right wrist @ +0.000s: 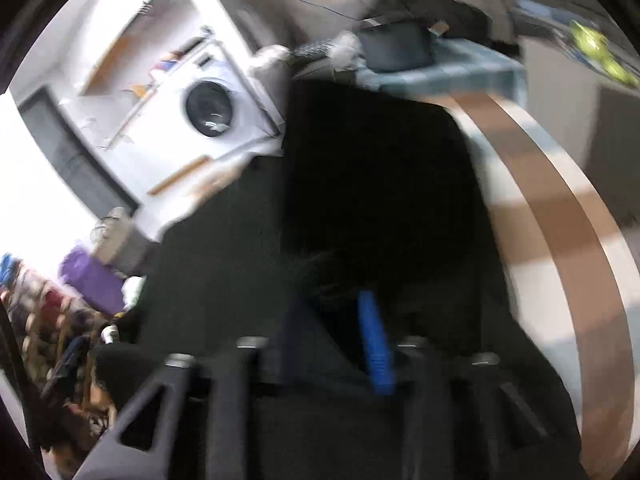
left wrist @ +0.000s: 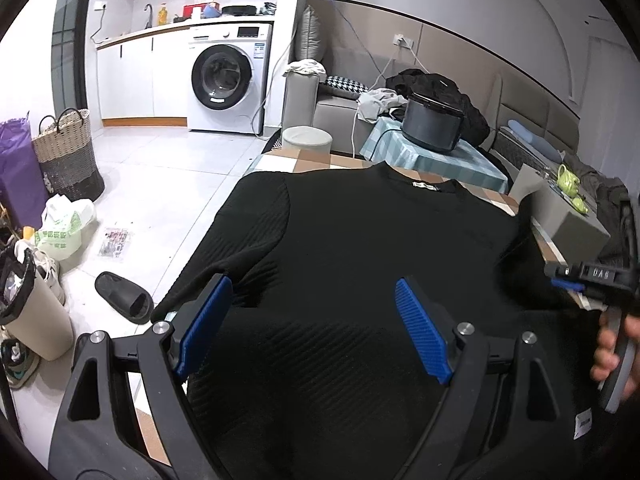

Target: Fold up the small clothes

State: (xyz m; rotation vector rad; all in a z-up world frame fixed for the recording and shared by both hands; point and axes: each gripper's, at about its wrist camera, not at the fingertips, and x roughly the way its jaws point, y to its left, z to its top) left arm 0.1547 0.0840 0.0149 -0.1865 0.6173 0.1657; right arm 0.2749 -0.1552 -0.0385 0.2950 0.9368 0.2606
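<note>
A black ribbed sweater [left wrist: 352, 248] lies spread on a checkered table [left wrist: 308, 160], collar at the far side, its left sleeve folded in over the body. My left gripper [left wrist: 312, 300] is open above the sweater's lower part, blue pads wide apart. My right gripper [left wrist: 576, 280] shows at the right edge over the sweater's right side, held by a hand. In the blurred right wrist view, the right gripper [right wrist: 352, 312] is nearly shut with black sweater cloth [right wrist: 360, 200] bunched between its blue pads.
A grey box [left wrist: 568, 216] stands on the table's right edge. A dark pot [left wrist: 432, 124] sits on a teal cloth beyond. Floor on the left holds a slipper [left wrist: 124, 296], bags, a woven basket [left wrist: 68, 152] and a bin [left wrist: 36, 312]. A washing machine [left wrist: 228, 80] stands behind.
</note>
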